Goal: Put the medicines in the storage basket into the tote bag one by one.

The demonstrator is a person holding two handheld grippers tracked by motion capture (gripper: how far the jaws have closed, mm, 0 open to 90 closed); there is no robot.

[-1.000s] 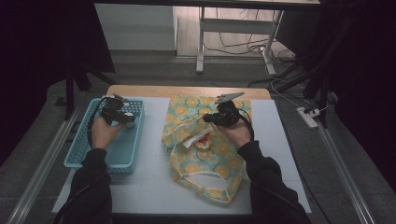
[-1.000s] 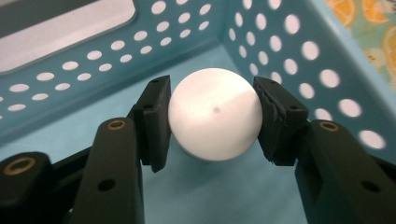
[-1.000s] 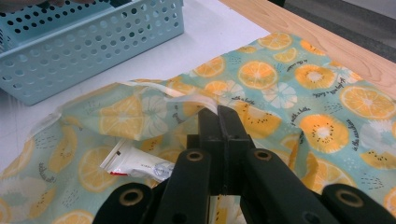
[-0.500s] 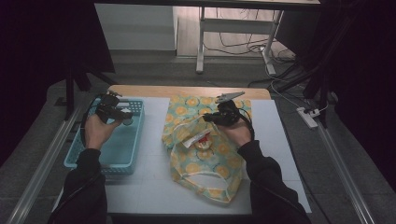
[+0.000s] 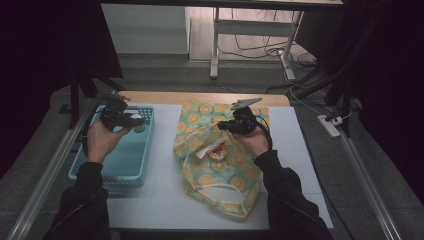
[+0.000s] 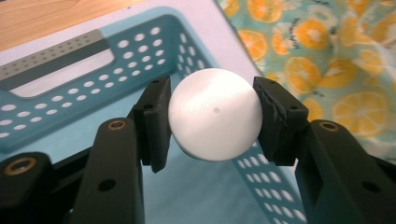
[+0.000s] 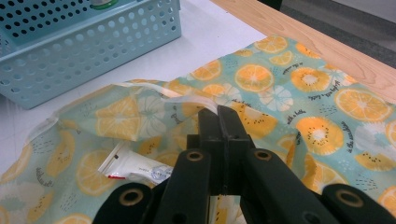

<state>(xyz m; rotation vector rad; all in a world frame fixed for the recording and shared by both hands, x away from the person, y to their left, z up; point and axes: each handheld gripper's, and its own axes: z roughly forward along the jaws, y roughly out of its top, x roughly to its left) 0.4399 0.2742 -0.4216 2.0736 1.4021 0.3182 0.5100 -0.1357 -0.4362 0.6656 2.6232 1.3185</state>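
I work in what looks like a lab: a white-topped table ringed by dark curtains, metal rails at three and nine o'clock, cables and a power strip on the floor at one o'clock.

The high view is dim with dark edges; both gripper views are bright, evenly lit and sharp.

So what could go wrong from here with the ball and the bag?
The white ball is smooth and round, pinched only at its sides by the left gripper; it could slip and bounce out of the basket. The right gripper clamps just the bag rim, so the cloth could pull free.
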